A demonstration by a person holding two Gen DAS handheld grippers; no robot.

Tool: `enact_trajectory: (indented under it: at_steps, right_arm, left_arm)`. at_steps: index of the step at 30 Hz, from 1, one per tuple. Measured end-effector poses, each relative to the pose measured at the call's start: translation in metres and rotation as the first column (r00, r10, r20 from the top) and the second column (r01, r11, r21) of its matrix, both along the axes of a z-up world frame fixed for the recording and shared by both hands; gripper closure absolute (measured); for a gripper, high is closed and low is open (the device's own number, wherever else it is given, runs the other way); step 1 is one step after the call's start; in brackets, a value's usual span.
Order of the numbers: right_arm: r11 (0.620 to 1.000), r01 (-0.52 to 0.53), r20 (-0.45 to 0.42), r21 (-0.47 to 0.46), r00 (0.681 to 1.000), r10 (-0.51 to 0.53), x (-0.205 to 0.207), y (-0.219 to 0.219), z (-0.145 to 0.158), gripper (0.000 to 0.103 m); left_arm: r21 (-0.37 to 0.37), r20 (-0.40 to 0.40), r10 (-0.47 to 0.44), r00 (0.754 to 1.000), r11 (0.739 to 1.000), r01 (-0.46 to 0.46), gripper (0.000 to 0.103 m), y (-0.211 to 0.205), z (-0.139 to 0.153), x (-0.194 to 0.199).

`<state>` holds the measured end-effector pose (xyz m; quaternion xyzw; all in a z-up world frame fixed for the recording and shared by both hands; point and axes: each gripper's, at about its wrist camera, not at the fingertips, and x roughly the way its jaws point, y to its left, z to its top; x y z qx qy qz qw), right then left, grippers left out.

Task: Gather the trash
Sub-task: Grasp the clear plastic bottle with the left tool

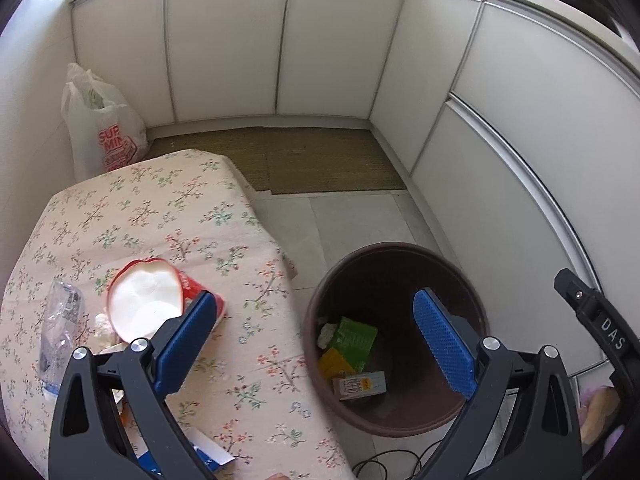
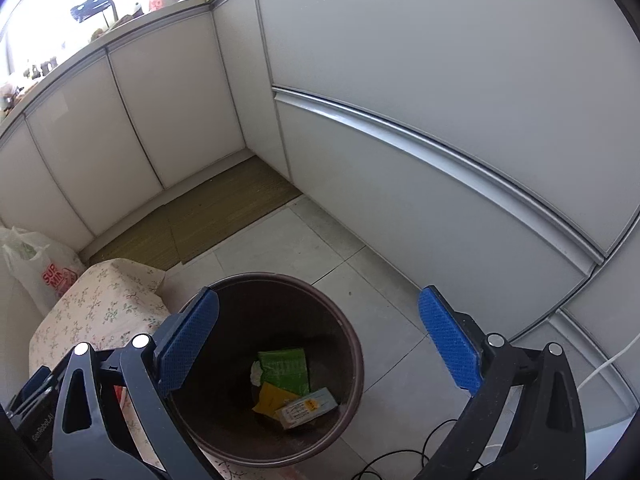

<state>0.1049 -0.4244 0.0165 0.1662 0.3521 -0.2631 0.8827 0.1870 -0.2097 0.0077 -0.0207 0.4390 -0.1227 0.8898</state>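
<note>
A brown round bin [image 1: 472, 280] [image 2: 352, 344] stands on the floor beside a table with a floral cloth [image 1: 168, 216] [image 2: 100, 304]. In the bin lie a green packet [image 1: 354, 338] [image 2: 286, 366], a yellow wrapper [image 1: 334, 362] [image 2: 272, 398] and a small printed carton [image 1: 360, 386] [image 2: 308, 406]. On the table rest a red-and-white cup [image 1: 148, 304], a crumpled clear plastic bottle [image 1: 58, 328] and a blue-and-white paper [image 1: 204, 452]. My left gripper [image 1: 316, 344] is open and empty, spanning the table edge and the bin. My right gripper [image 2: 318, 352] is open and empty above the bin.
White cabinet fronts [image 1: 320, 40] [image 2: 440, 120] wall in the corner. A woven mat [image 1: 304, 156] [image 2: 200, 216] lies on the tiled floor. A white shopping bag [image 1: 104, 128] [image 2: 40, 268] stands by the wall. Black cable [image 1: 392, 460] [image 2: 404, 456] runs near the bin.
</note>
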Motion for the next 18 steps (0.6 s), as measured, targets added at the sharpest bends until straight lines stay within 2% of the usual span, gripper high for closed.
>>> enact_trajectory:
  at_steps: [9, 18]
  right_arm:
    - [0.989, -0.146, -0.022, 0.027, 0.989, 0.146, 0.034, 0.067, -0.002, 0.007]
    - [0.952, -0.305, -0.08, -0.008, 0.95, 0.303, 0.065, 0.151, -0.011, 0.007]
  left_arm:
    - [0.035, -0.022, 0.177, 0.984, 0.984, -0.176, 0.007, 0.107, -0.01, 0.003]
    - [0.06, -0.084, 0.332, 0.94, 0.943, -0.328, 0.007, 0.218, -0.033, 0.009]
